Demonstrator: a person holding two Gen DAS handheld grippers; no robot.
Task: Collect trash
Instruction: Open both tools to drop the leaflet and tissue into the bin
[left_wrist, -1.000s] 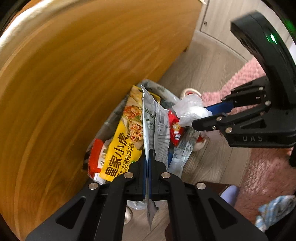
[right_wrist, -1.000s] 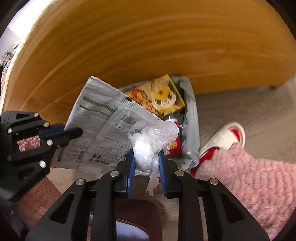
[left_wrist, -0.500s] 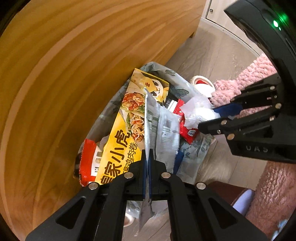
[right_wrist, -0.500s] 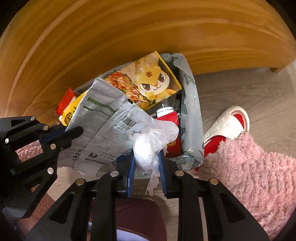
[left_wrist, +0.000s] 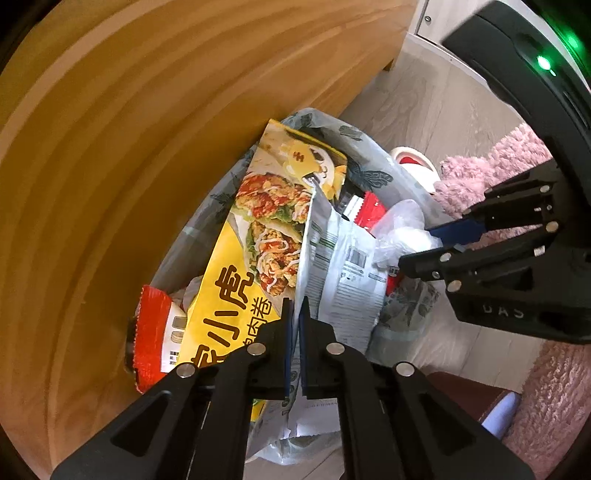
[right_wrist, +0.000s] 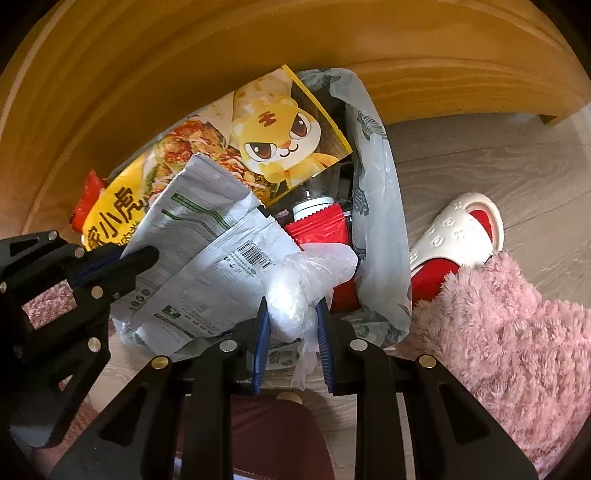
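A grey leaf-print trash bag stands open on the floor against a wooden panel. In it are a big yellow snack package, a red wrapper and a white-capped bottle. My left gripper is shut on the edge of a pale grey printed wrapper, which hangs over the bag's mouth. Just to its right, my right gripper is shut on a crumpled clear plastic film, also above the bag.
The wooden furniture panel rises right behind the bag. An orange-red packet sticks out at the bag's left side. A white and red slipper and pink fluffy fabric lie right of the bag on grey floorboards.
Both grippers have come down closer to the bag, which now fills more of each view. The wrapper and the plastic film stay gripped.
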